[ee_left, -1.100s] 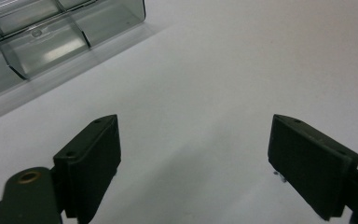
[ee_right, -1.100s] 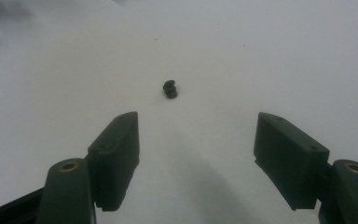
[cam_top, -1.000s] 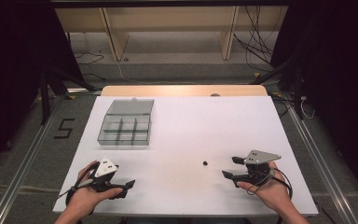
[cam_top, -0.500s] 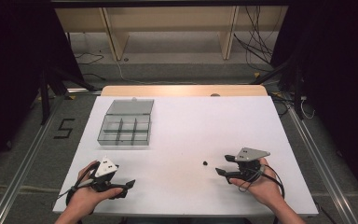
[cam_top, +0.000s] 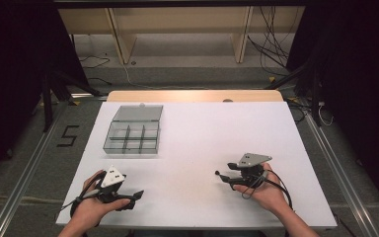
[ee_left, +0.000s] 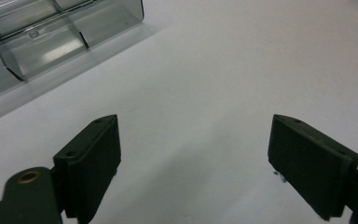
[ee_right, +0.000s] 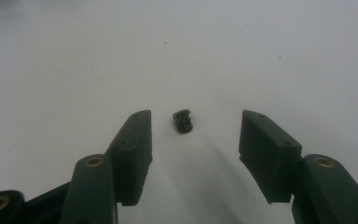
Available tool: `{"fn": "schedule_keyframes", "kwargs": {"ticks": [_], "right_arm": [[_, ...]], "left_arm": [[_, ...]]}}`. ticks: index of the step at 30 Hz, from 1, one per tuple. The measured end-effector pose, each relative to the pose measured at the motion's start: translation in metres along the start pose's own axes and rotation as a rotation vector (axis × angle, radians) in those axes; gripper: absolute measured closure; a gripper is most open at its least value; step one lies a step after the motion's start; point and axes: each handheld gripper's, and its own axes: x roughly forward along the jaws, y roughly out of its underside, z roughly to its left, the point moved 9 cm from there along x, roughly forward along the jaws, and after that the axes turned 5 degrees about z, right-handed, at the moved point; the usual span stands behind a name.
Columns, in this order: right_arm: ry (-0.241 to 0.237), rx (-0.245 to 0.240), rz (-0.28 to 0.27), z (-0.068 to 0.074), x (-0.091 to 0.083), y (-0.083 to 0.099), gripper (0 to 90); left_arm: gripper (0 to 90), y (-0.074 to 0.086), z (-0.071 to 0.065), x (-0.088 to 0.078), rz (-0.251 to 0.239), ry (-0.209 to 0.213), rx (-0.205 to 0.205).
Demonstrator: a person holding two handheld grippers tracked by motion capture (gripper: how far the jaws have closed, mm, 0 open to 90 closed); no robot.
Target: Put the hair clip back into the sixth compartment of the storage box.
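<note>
A small dark piece (cam_top: 217,173) lies on the white table (cam_top: 197,133). My right gripper (cam_top: 225,177) points left at it from the front right. In the right gripper view the piece (ee_right: 182,121) sits just past the tips, in line with the gap of the gripper (ee_right: 196,124). The jaws have just been closing, but they stand apart and touch nothing. My left gripper (cam_top: 137,194) rests at the front left, open and empty. Its own view shows the gripper (ee_left: 193,140) over bare table.
A clear compartment box (cam_top: 133,131) with its lid tipped back stands at the back left; its near corner (ee_left: 51,37) also appears in the left gripper view. Wooden shelving (cam_top: 177,29) and cables lie beyond the table's far edge.
My right hand has moved left and slightly down, bringing its tips up to the small dark piece. The left hand has stayed where it was.
</note>
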Motion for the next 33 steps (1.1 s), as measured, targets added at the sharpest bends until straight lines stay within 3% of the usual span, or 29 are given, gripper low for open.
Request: {"fn": "schedule_keyframes", "kwargs": {"ticks": [7,17,33], "right_arm": [[-0.013,-0.015,0.02,0.003,0.01,-0.003,48.5],[-0.034,-0.031,0.053,0.007,0.026,-0.009,62.1],[-0.02,-0.024,0.069,0.003,0.03,-0.008,80.3]], "left_arm": [[16.5,0.0,0.0,0.0,0.001,0.002,0.003],[16.6,-0.001,0.0,0.001,-0.002,0.001,0.002],[16.6,-0.001,0.0,0.001,0.0,0.005,0.004]]}}
